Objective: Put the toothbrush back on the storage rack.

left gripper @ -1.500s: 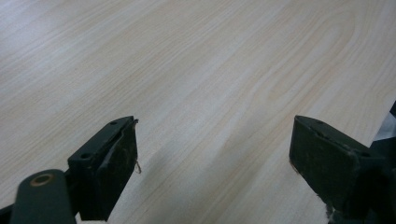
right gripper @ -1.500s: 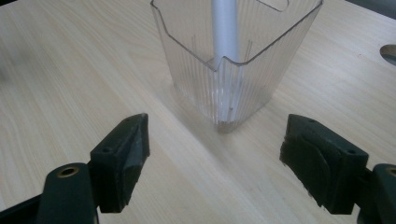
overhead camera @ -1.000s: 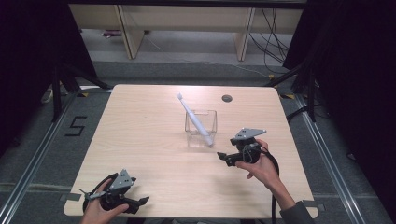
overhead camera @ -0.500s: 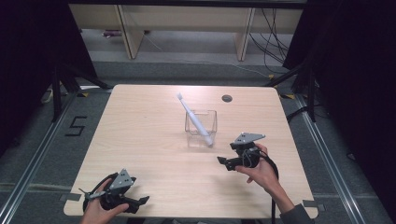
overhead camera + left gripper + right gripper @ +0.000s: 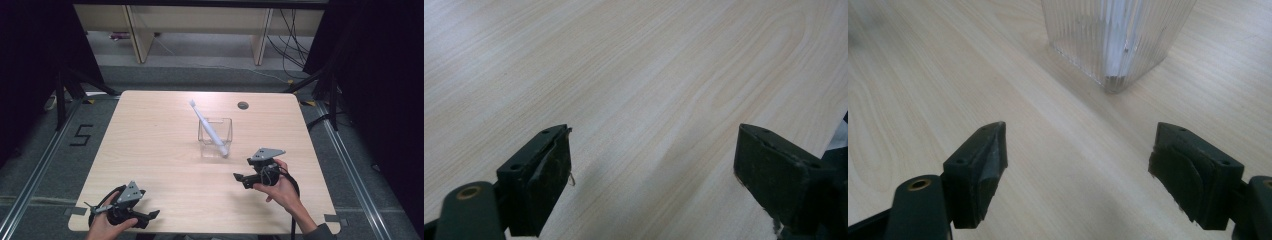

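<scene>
A clear ribbed square cup (image 5: 215,137) stands near the middle of the wooden table (image 5: 160,130). A white toothbrush (image 5: 206,125) leans in it, head up toward the far left. My right gripper (image 5: 241,179) is held a short way in front and to the right of the cup, open and empty; in its own view the cup (image 5: 1118,35) stands just ahead of the right gripper (image 5: 1078,170). My left gripper (image 5: 150,218) rests at the table's near left corner, open; its own view has the left gripper (image 5: 654,175) over bare wood.
A round cable hole (image 5: 243,105) sits at the table's far right side. Shelving legs (image 5: 135,35) and cables (image 5: 295,30) lie on the floor beyond the far edge. Dark curtains flank both sides.
My right gripper has drawn back from the cup toward the near edge and slightly right. The left gripper has stayed in place.
</scene>
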Motion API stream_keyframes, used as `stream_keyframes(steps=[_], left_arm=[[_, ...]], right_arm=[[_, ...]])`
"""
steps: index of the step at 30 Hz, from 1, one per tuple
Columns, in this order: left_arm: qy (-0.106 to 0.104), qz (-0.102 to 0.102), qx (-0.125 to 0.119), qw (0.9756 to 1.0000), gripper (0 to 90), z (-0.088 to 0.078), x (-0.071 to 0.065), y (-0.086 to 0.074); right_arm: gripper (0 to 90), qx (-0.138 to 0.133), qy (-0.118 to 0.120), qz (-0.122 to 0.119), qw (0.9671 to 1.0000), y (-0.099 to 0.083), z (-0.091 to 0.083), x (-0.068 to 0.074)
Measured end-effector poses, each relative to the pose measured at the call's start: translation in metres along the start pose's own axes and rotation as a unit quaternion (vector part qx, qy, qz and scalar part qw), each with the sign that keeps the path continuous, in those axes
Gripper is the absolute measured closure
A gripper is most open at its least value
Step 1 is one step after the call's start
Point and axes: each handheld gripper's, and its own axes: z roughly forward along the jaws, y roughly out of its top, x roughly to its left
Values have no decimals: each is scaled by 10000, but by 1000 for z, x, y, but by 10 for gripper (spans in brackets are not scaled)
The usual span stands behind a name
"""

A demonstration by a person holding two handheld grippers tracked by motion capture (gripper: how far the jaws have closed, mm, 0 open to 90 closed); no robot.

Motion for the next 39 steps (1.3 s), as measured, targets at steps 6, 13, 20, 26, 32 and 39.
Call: stream_keyframes(steps=[6,13,20,26,32,39], left_arm=[[31,34,62,10000,150,-1,1,0],[18,6,13,10000,149,0,0,0],[15,5,8,10000,149,0,0,0],[36,31,54,10000,150,-1,1,0],[19,7,5,10000,149,0,0,0],[29,20,27,10000,150,0,0,0]], right_arm=[[228,-14,50,-176,9998,-10,-1,-1],[226,-45,19,-136,9999,-16,-5,1],[226,-3,-9,-92,10000,-20,-8,1],[221,-29,47,-117,9999,-23,-11,2],[210,72,-2,-49,10000,-30,-14,2],[177,105,83,22,9999,-37,-17,1]])
